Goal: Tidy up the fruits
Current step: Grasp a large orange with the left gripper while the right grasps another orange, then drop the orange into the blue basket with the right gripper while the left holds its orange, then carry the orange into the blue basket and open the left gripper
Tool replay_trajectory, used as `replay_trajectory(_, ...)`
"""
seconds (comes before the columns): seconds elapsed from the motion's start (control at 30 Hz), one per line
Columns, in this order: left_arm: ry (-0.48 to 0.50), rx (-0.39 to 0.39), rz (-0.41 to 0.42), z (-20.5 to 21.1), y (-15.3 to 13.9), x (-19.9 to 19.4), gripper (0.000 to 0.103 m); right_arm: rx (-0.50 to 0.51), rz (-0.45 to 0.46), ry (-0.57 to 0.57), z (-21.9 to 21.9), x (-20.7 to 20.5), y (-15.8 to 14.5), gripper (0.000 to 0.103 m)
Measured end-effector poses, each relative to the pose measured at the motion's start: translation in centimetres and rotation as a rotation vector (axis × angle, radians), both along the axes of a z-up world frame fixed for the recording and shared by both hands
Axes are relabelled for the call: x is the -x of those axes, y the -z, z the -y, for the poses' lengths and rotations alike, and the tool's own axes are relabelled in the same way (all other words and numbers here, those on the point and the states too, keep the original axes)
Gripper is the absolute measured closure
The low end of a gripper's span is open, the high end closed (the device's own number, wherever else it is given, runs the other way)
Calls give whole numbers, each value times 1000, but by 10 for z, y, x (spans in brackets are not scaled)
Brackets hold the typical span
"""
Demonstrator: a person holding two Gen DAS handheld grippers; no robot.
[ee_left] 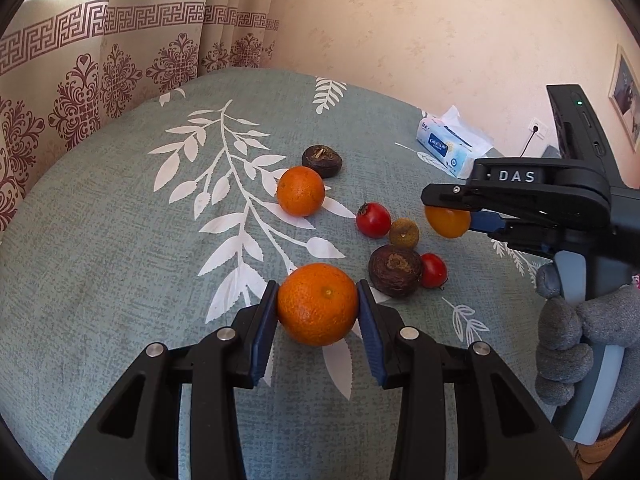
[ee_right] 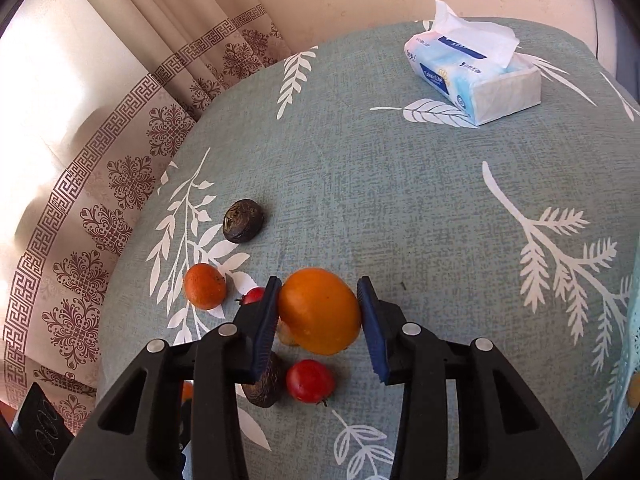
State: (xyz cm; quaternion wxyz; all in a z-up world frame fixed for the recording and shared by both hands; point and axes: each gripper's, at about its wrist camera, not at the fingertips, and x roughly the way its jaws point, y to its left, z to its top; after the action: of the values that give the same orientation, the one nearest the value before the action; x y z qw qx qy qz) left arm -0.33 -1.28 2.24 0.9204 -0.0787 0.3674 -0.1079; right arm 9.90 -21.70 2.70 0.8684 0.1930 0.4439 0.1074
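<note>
1. The left hand-held gripper [ee_left: 318, 306] clamps a rough-skinned orange [ee_left: 317, 304] between its blue pads, both pads pressing on the fruit's sides, just above the worktop [ee_left: 120, 280], which is covered by a grey-green cloth with white leaves.
2. The right hand-held gripper [ee_right: 319, 312] grips a smooth yellow-orange fruit [ee_right: 320, 312], its pads against both sides; the left wrist view shows this fruit lifted clear of the cloth, in a gloved hand's [ee_left: 576, 340] tool.
3. A second orange [ee_left: 301, 191] lies farther back on the cloth, with a dark brown fruit [ee_left: 322, 161] just behind it.
4. Between the two held fruits sit a red fruit [ee_left: 373, 219], a small tan fruit [ee_left: 404, 233] touching it, a larger dark fruit [ee_left: 395, 270], and another red fruit [ee_left: 433, 270] right beside that one.
5. A tissue pack [ee_right: 476, 76] lies well apart at the worktop's far side.
6. A patterned curtain [ee_left: 80, 92] hangs behind the worktop's left edge.
</note>
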Motion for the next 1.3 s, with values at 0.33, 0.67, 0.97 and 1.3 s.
replay_trajectory(0.33, 4, -4, 15, 1, -2, 2, 64, 43, 94, 104, 53, 63, -30, 63)
replay_trajectory(0.67, -1, -35, 29, 5, -3, 4, 64, 70, 131, 333, 140, 116, -38, 63)
replay_trajectory(0.97, -7, -99, 48, 16, -9, 8, 64, 127, 129, 477, 195, 146, -25, 60)
replay_trajectory(1.3, 105, -115, 92, 65, -36, 22, 64, 226, 273, 543, 205, 183, -37, 42)
